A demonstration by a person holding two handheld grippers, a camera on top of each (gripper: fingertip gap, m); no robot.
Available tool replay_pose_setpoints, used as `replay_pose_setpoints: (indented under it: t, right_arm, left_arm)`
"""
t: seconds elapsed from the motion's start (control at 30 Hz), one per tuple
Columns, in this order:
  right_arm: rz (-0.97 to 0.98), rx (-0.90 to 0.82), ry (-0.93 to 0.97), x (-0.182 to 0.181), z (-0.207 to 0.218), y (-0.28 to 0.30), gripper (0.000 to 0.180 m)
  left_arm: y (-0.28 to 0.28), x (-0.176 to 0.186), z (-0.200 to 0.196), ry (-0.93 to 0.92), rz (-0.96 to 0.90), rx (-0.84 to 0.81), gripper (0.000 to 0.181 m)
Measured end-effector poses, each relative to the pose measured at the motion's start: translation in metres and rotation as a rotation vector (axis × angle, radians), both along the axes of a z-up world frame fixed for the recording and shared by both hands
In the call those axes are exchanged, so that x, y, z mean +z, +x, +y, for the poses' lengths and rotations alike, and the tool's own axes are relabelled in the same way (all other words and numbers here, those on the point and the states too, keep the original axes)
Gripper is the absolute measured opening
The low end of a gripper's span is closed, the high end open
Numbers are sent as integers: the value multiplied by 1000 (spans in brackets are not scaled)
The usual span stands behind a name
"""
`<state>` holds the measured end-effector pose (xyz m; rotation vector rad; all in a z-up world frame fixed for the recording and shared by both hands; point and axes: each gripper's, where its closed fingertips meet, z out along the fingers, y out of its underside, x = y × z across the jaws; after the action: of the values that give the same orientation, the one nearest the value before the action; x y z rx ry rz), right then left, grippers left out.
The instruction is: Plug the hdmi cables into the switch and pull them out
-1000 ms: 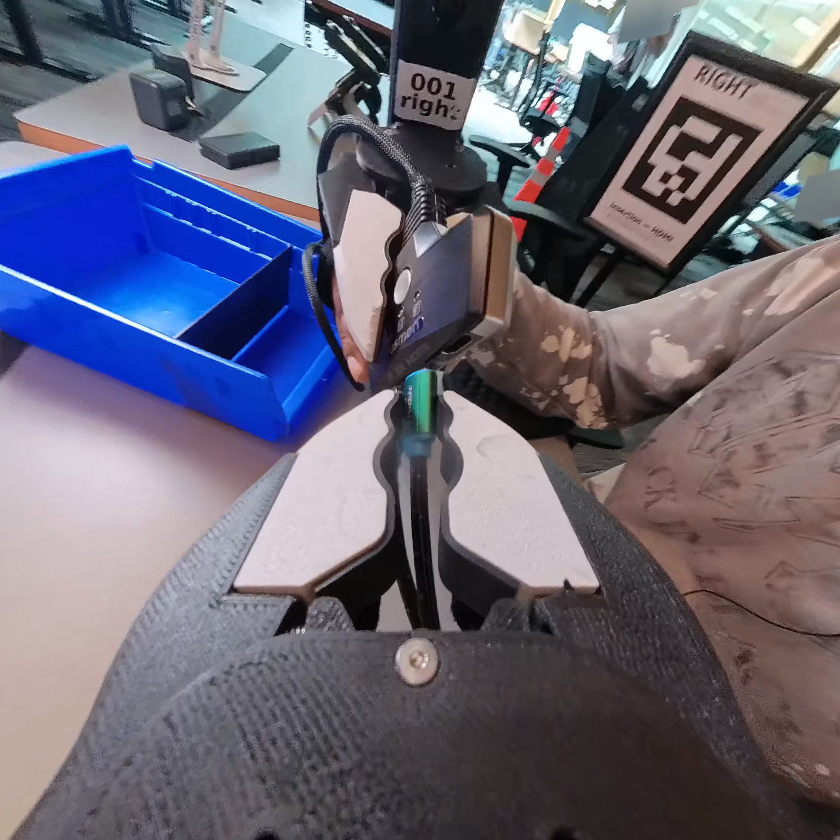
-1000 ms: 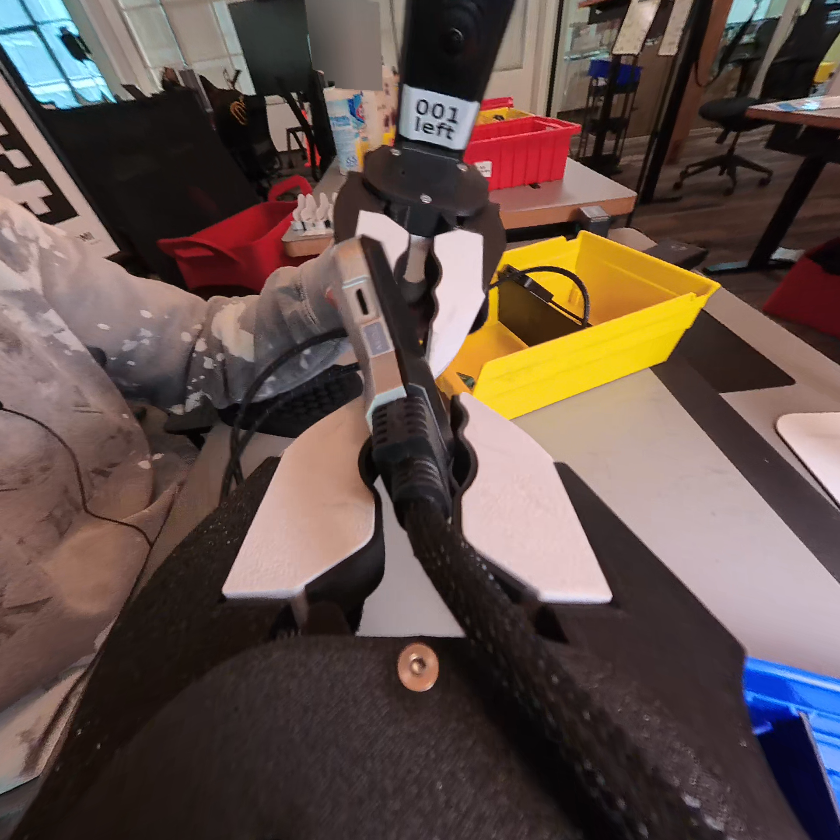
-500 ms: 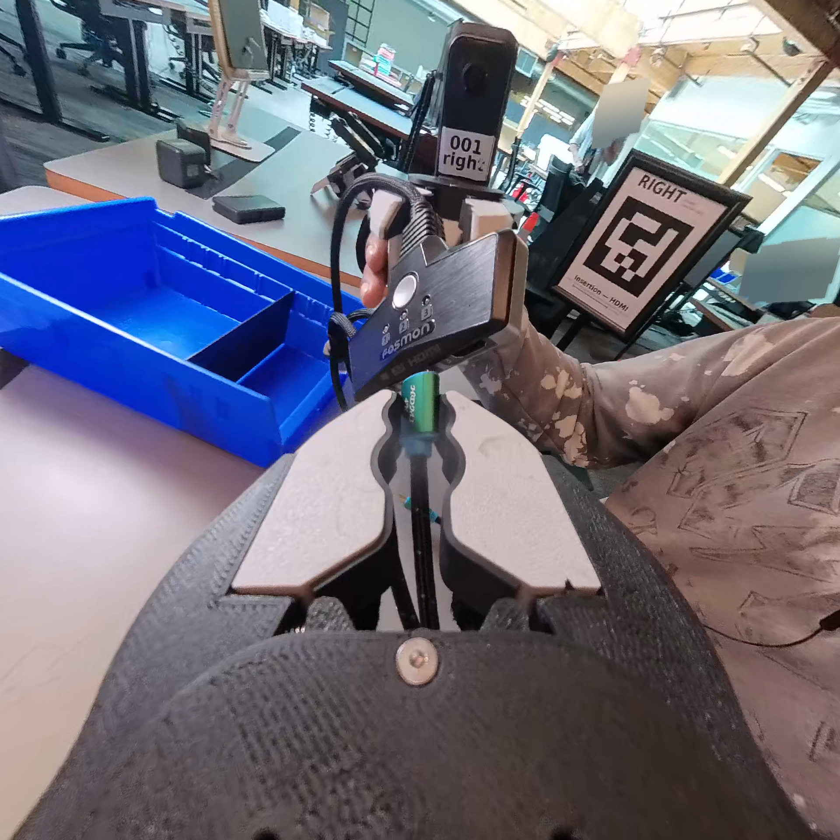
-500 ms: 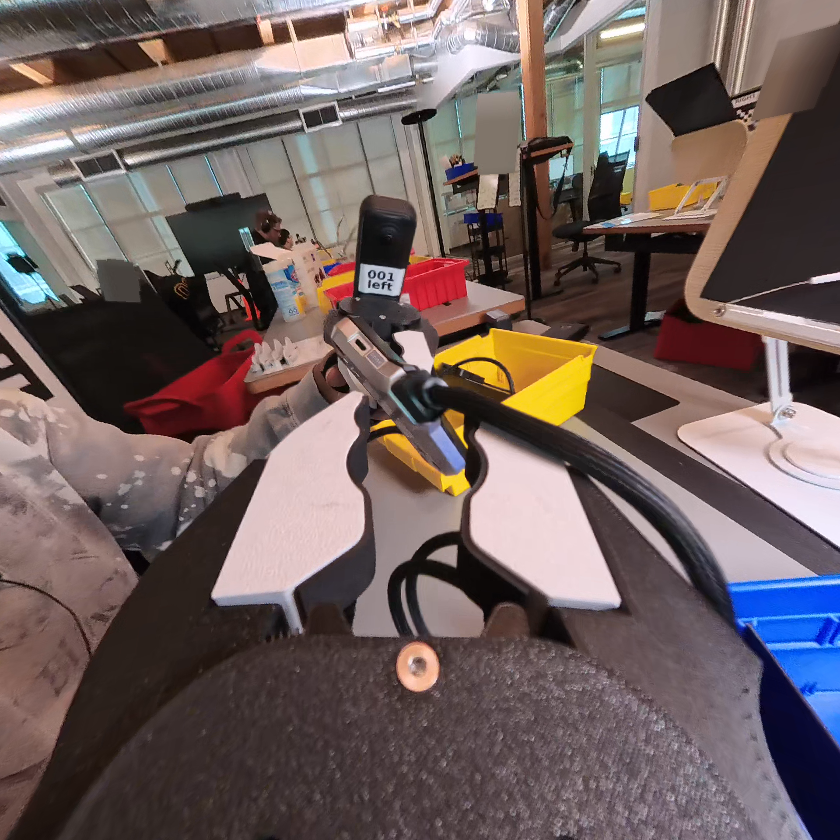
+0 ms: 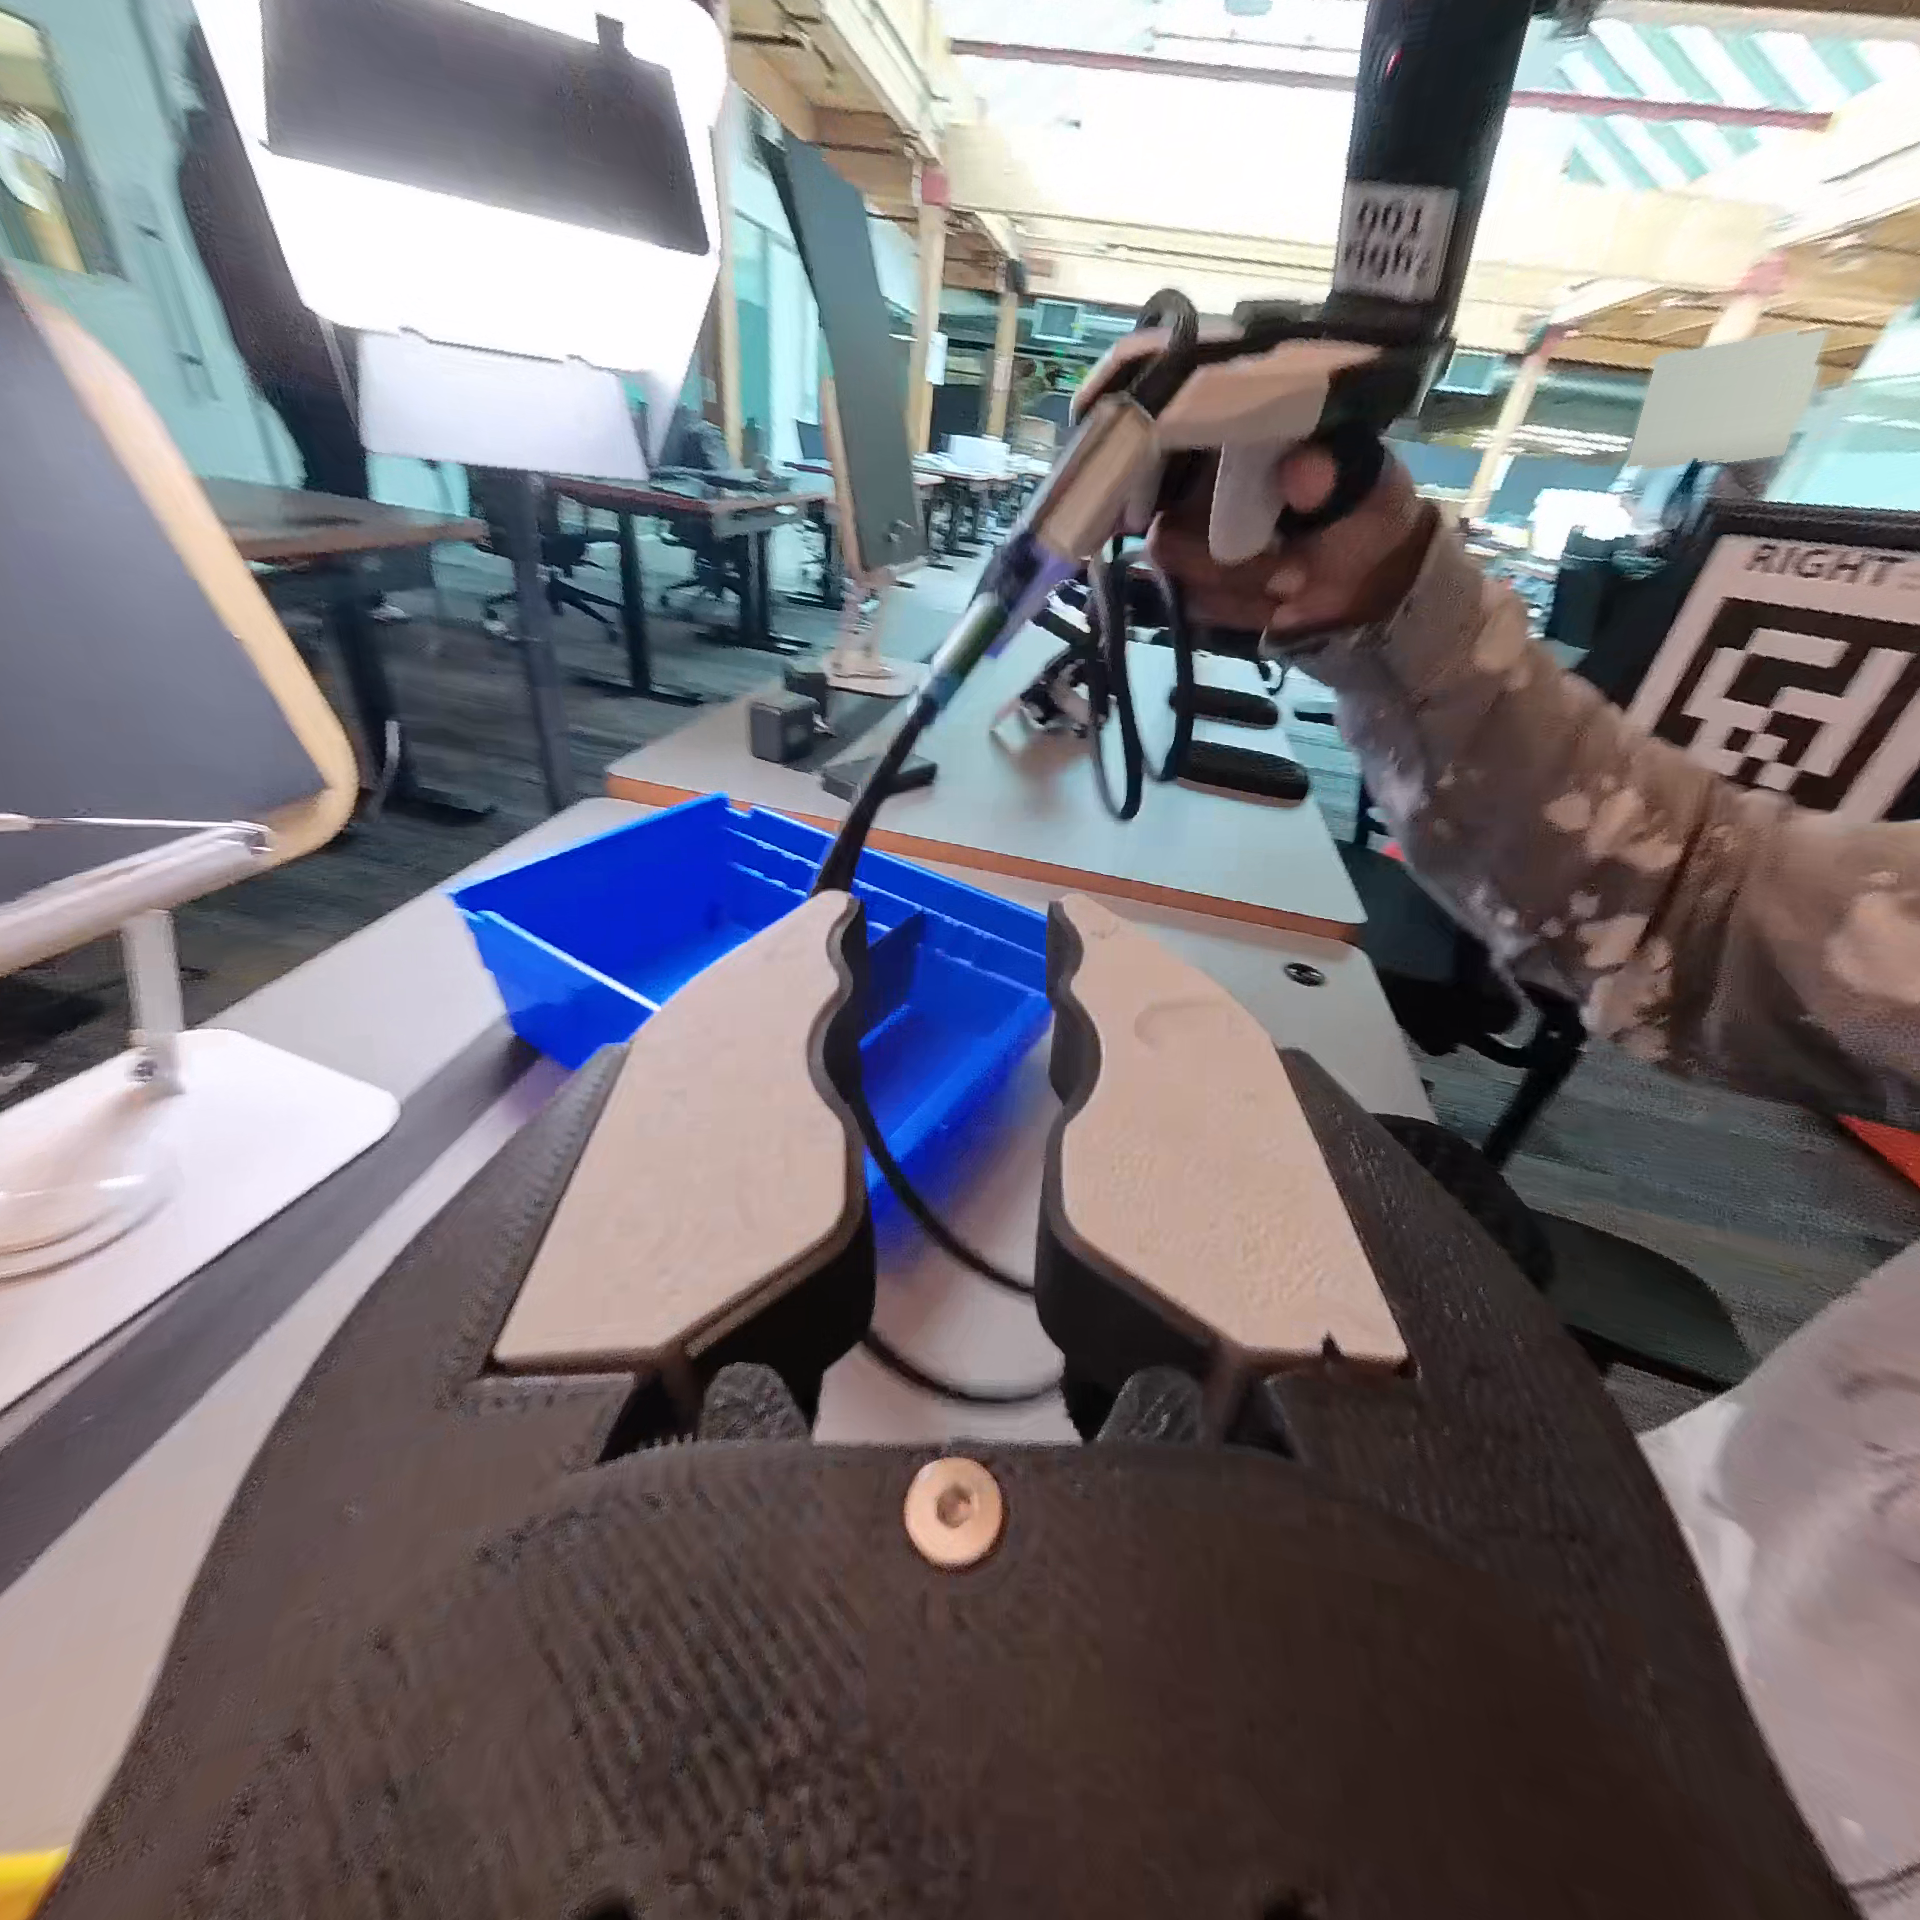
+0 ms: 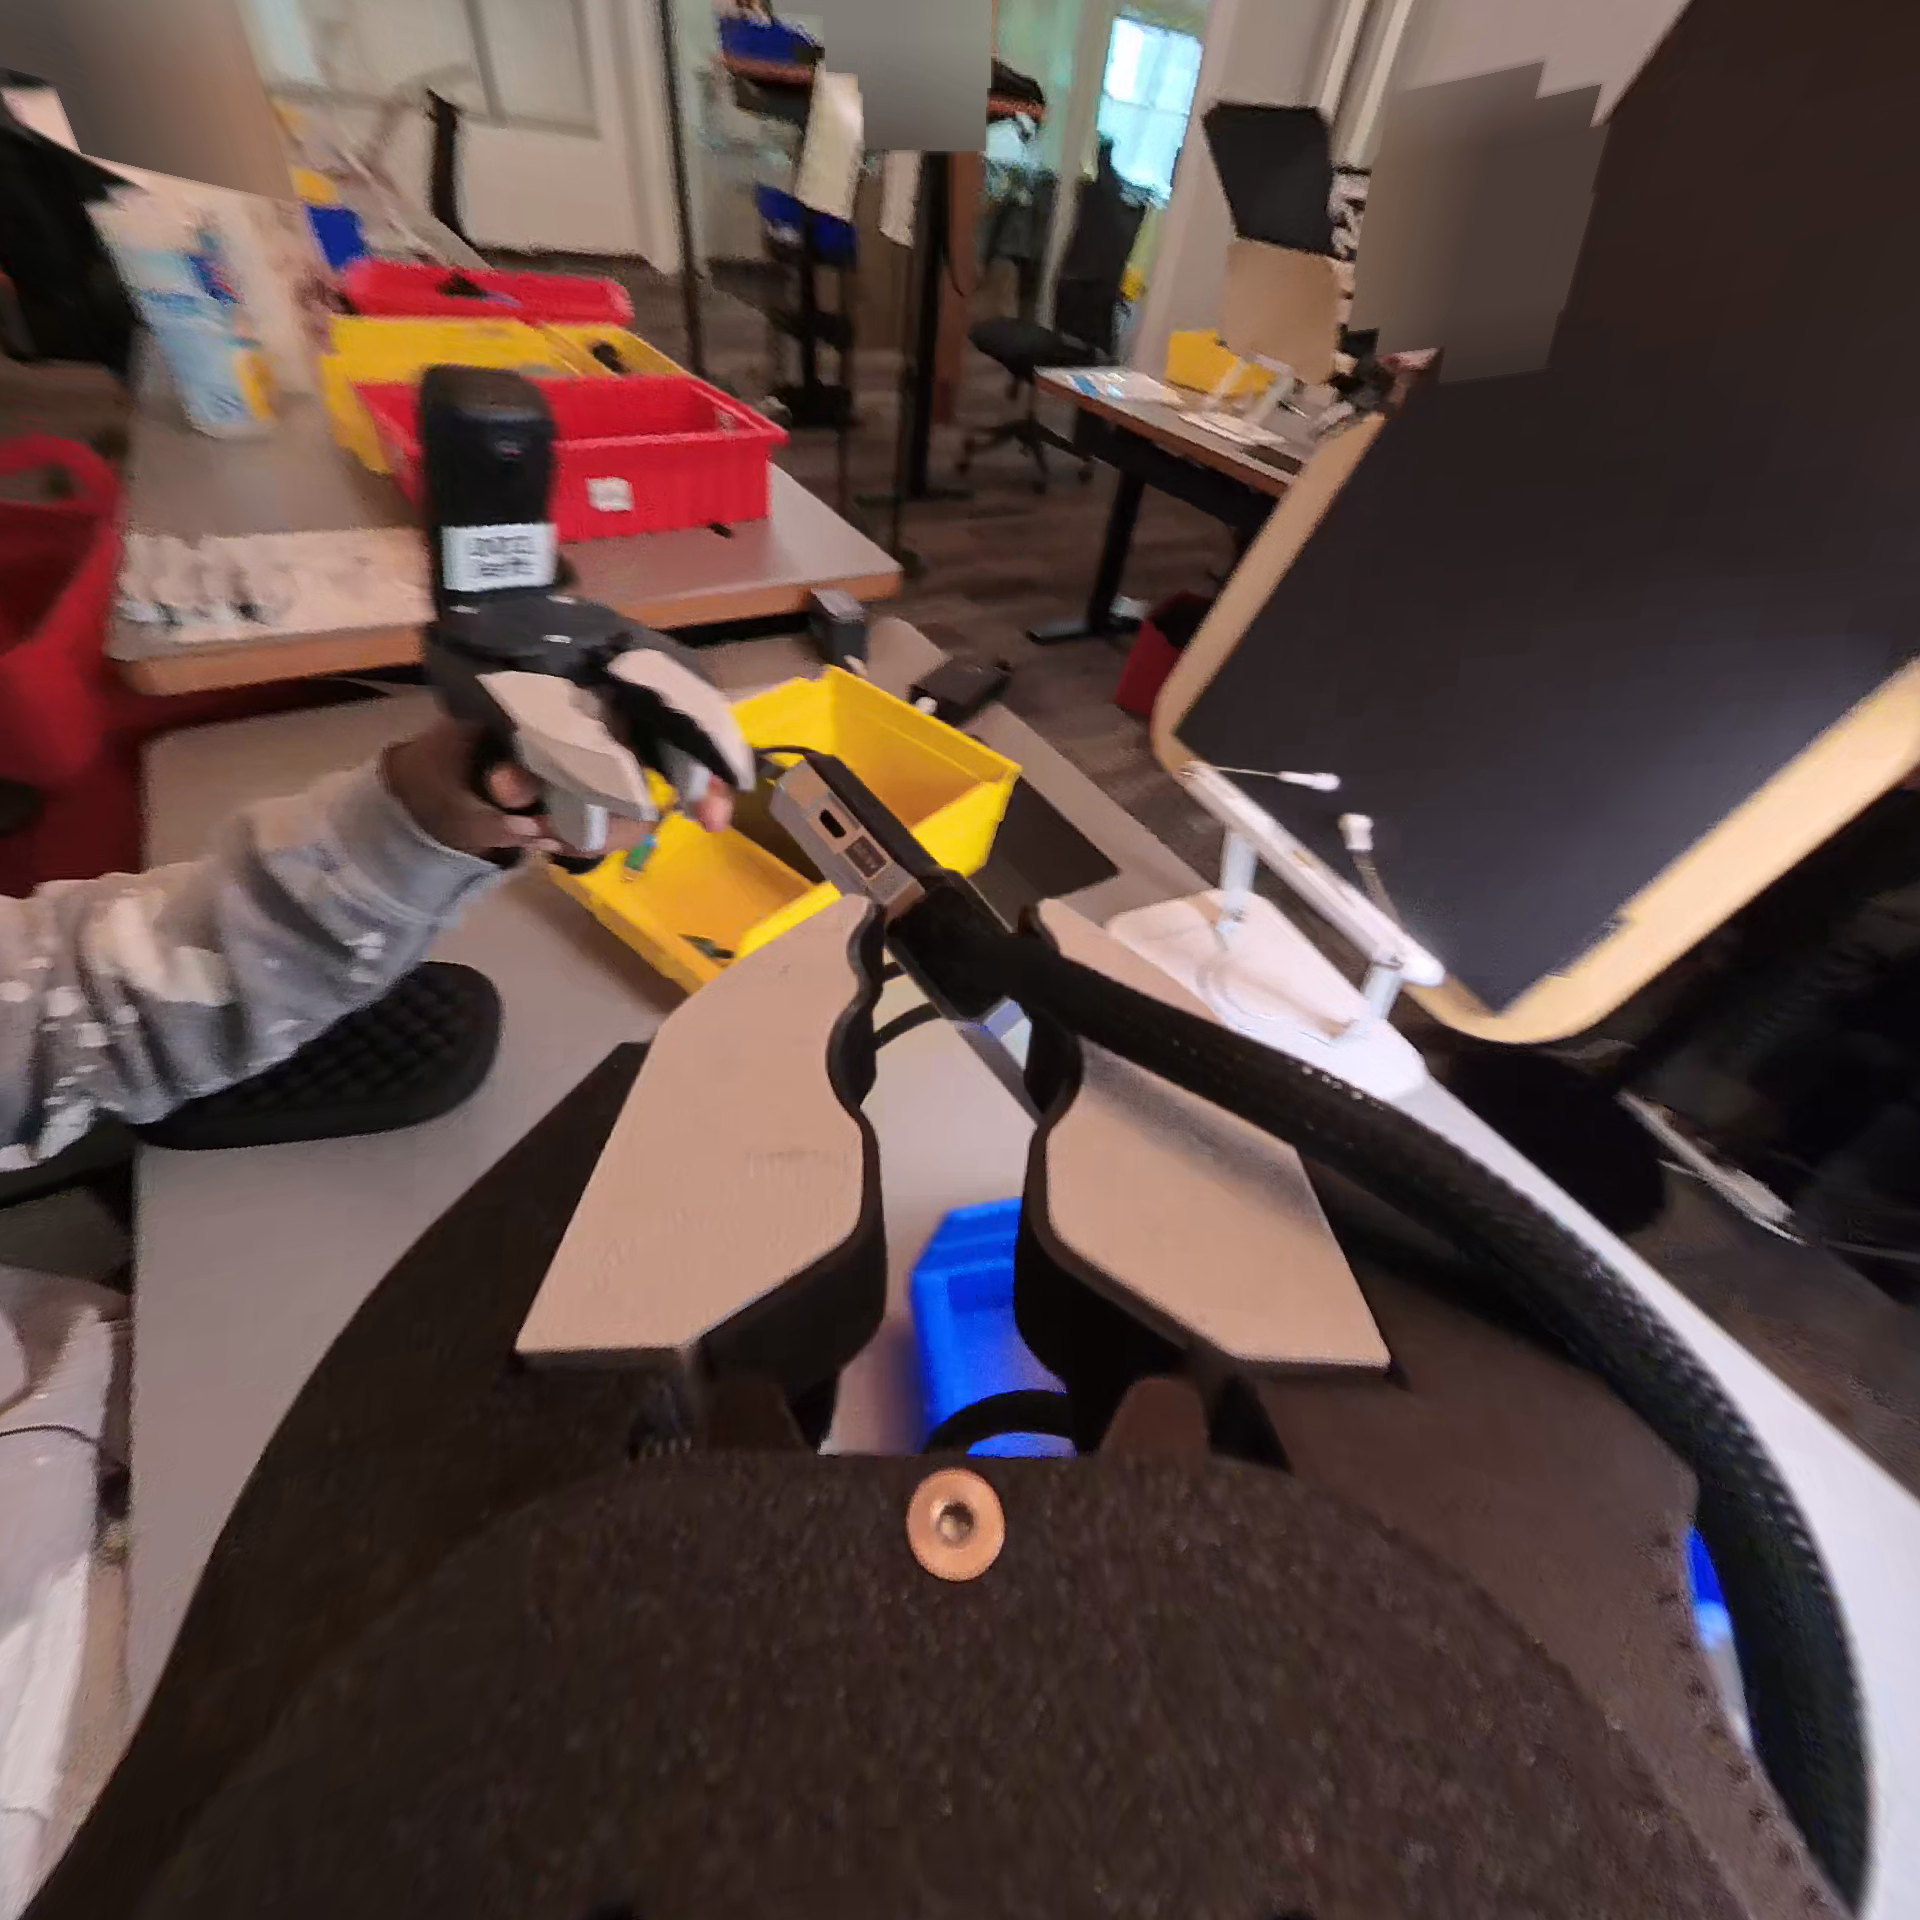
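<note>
The HDMI switch (image 6: 844, 844), a grey box with a thick braided cable (image 6: 1351, 1122), is held in the air. My right gripper (image 6: 951, 920) is shut on its cable end. In the left wrist view the switch (image 5: 1101, 468) shows edge-on at upper right in the right gripper (image 5: 1174, 436). A green HDMI plug (image 5: 971, 639) sits at its lower end and looks inserted, though motion blur hides the joint. Its thin black cable (image 5: 862, 831) hangs down and passes loosely between the fingers of my left gripper (image 5: 951, 914), which is open. The left gripper (image 6: 686, 779) also shows at left in the right wrist view.
A blue divided bin (image 5: 623, 935) lies on the table beyond the left gripper. A yellow bin (image 6: 935, 769) stands behind the switch. A dark screen on a white stand (image 6: 1558, 675) rises at the right. Red bins (image 6: 644, 447) sit on a far table.
My left gripper let go of the green plug, opened and drew back. My right gripper still holds the switch, now farther from the left gripper. Both views have swung round.
</note>
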<state>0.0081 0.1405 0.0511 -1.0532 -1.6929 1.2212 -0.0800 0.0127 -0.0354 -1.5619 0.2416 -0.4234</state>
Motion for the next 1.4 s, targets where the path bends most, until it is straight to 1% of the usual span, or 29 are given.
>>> replay_pose_setpoints:
  t: [0.17, 0.23, 0.3, 0.33, 0.4, 0.47, 0.53, 0.6, 0.67, 0.73, 0.8, 0.97, 1.1, 1.17, 1.23, 1.3, 1.4]
  right_arm:
    - [-57, -196, 167, 57, 63, -18, 24]
    - [-41, -270, 243, 78, 85, -28, 24]
    - [-18, -334, 321, 88, 104, -39, 24]
    - [-12, -359, 348, 86, 113, -45, 24]
    - [-3, -398, 390, 71, 128, -58, 24]
    - [-13, -415, 424, 40, 139, -68, 24]
    - [-72, -418, 443, -4, 148, -76, 25]
    - [-183, -400, 442, -55, 154, -82, 25]
    - [-246, -391, 440, -94, 157, -87, 24]
    - [-305, -383, 392, -120, 159, -93, 26]
    - [-357, -391, 355, -136, 162, -100, 24]
    - [-430, -384, 298, -157, 159, -124, 25]
    - [-410, -392, 193, -175, 162, -144, 26]
    - [-356, -383, 62, -179, 163, -150, 27]
    - [-307, -366, -123, -178, 165, -150, 27]
    - [-272, -360, -306, -176, 169, -143, 27]
    - [-224, -366, -484, -173, 177, -124, 26]
  left_arm:
    - [-9, 9, -6, 27, -10, 40, 33]
    - [-10, 8, -6, 20, -6, 43, 33]
    - [-13, 6, -6, 14, 10, 60, 34]
    - [-14, 5, -6, 11, 18, 67, 34]
    - [-17, 4, -6, 8, 24, 76, 34]
    - [-19, 6, -9, 14, 19, 77, 34]
    - [-22, 8, -12, 20, 16, 81, 34]
    - [-26, 11, -15, 30, 18, 96, 34]
    - [-30, 13, -17, 34, 15, 105, 34]
    - [-33, 13, -18, 36, 12, 112, 33]
    - [-37, 12, -18, 31, 10, 123, 34]
    - [-45, 7, -16, 11, 17, 145, 33]
    - [-48, 4, -16, 3, 7, 147, 32]
    - [-49, 3, -17, 0, 9, 150, 33]
    - [-51, 4, -17, 0, 12, 155, 32]
    - [-53, 4, -18, -1, 10, 158, 32]
    - [-57, 3, -20, -1, 8, 168, 32]
